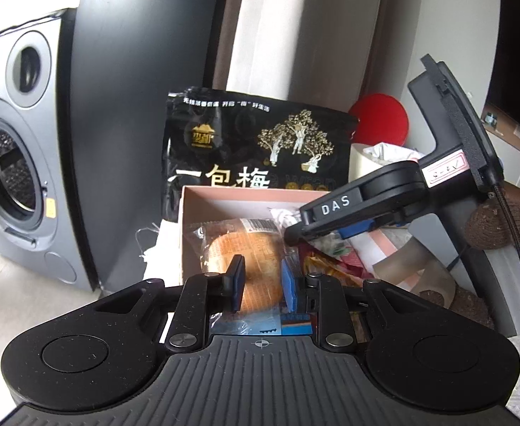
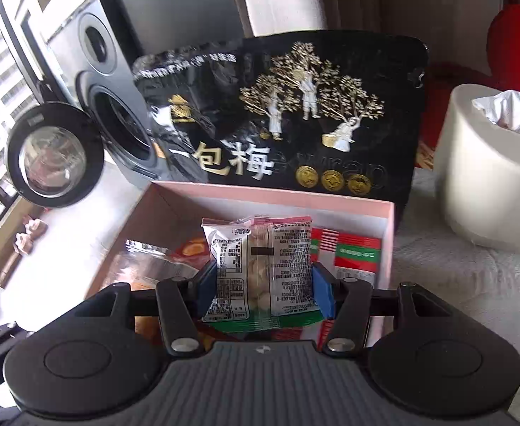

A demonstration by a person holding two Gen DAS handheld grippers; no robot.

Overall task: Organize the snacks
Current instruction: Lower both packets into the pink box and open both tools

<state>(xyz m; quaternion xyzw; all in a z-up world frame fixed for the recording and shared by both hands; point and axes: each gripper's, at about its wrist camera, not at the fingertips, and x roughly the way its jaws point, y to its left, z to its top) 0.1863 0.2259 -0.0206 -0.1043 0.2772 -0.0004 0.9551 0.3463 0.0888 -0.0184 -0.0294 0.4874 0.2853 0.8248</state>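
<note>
A pink box (image 1: pixel 245 197) (image 2: pixel 277 191) holds several snack packets. My left gripper (image 1: pixel 261 282) is shut on a clear packet with a round golden pastry (image 1: pixel 240 252), over the box's left part. My right gripper (image 2: pixel 263 289) is shut on a white and green snack packet (image 2: pixel 260 266) with small round pieces, held upright above the box. The right gripper's body (image 1: pixel 366 198) shows in the left wrist view, over the box's right side. Red and green packets (image 2: pixel 355 254) lie in the box at the right. A large black plum-snack bag (image 1: pixel 256 142) (image 2: pixel 288 113) stands behind the box.
A grey speaker (image 1: pixel 29 163) (image 2: pixel 107 81) stands left of the box. A white tissue holder (image 2: pixel 490 170) stands to the right, a red object (image 1: pixel 380 117) behind it. A roll of clear tape (image 1: pixel 416 269) lies right of the box. The left gripper's camera lens (image 2: pixel 56 154) shows at left.
</note>
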